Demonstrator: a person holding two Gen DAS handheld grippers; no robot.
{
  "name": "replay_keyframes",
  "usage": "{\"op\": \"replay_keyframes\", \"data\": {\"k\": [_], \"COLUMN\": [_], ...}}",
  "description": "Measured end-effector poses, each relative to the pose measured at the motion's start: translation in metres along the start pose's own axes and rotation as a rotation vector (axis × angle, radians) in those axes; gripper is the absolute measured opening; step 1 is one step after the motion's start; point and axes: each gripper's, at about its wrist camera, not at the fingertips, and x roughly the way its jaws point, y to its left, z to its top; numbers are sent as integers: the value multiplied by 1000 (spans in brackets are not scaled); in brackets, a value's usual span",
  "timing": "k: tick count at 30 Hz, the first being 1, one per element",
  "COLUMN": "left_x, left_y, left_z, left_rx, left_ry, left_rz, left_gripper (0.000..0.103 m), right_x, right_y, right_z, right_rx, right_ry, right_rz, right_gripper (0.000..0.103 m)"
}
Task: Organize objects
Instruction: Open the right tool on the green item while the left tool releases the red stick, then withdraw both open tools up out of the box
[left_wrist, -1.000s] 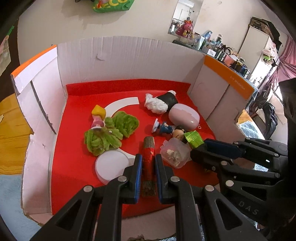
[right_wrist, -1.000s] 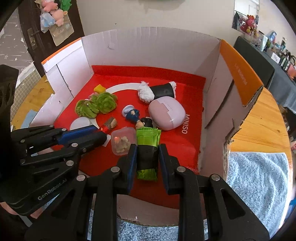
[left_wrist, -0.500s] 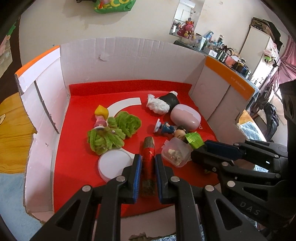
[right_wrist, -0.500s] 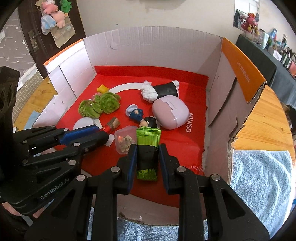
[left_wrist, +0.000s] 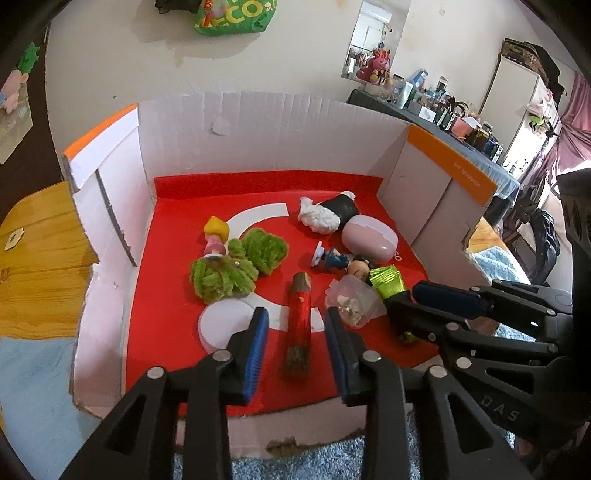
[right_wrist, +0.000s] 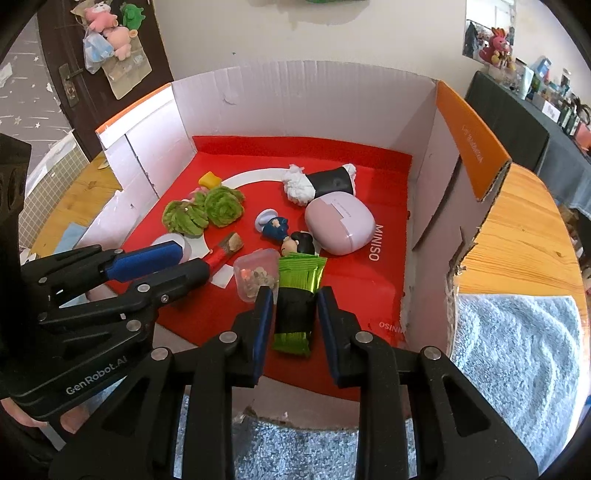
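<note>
A red stick with bark ends (left_wrist: 300, 325) lies on the red floor of a cardboard box (left_wrist: 258, 133). My left gripper (left_wrist: 295, 321) straddles it with its jaws opening, and red floor shows on both sides of the stick. A green and black snack bar (right_wrist: 295, 295) lies flat near the box's front edge. My right gripper (right_wrist: 293, 299) is around it with jaws opening and thin gaps at the pads. The left gripper (right_wrist: 177, 262) also shows in the right wrist view, over the stick (right_wrist: 229, 245).
Inside the box lie green fuzzy pieces (left_wrist: 236, 266), a white disc (left_wrist: 221, 325), a small clear container (left_wrist: 351, 299), two small figurines, a pink case (left_wrist: 369, 240) and a black-and-white roll. A blue towel (right_wrist: 517, 350) and the wooden table (right_wrist: 517, 229) lie outside it.
My left gripper has let go of the red stick, which now rests on the box floor between wide jaws. The right jaws have eased slightly off the snack bar.
</note>
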Motion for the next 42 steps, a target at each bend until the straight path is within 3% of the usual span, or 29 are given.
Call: {"op": "replay_keyframes", "data": {"k": [2, 4, 10, 14, 18, 22, 24, 28, 34, 37, 40, 42], "left_x": [-4, -10, -26, -34, -41, -51, -55, -63, -73, -77, -82, -85], "left_y": [0, 1, 4, 6, 8, 10, 10, 11, 13, 11, 9, 8], "left_z": [-1, -2, -8, -13, -18, -23, -25, -30, -39, -44, -49, -53], "left_rx": [-3, -4, -3, -6, -9, -12, -12, -17, -29, -16, -2, 12], "left_ry": [-9, -18, -44, -59, -71, -90, -100, -115, -140, -148, -153, -157], "left_rz": [7, 9, 29, 52, 66, 79, 85, 87, 93, 105, 121, 128], "left_gripper": [40, 40, 40, 49, 49, 61, 62, 73, 90, 92, 103, 103], "right_x": [-3, -7, -15, -21, -29, -36, -40, -46, -55, -61, -66, -70], "right_y": [2, 6, 9, 13, 17, 22, 24, 29, 33, 33, 35, 35], "right_z": [-1, -2, -7, -11, -15, -19, -21, -27, -37, -41, -46, -50], "right_rx": [-3, -13, -12, -13, -16, -23, -24, -26, -21, -17, -15, -11], "right_ry": [-7, -18, -32, -45, -58, -72, -77, -91, -107, -121, -133, -141], "right_rz": [1, -10, -11, -11, -11, -10, -9, -8, -6, -7, -5, -5], "right_gripper": [41, 48, 48, 48, 50, 56, 56, 68, 69, 73, 74, 76]}}
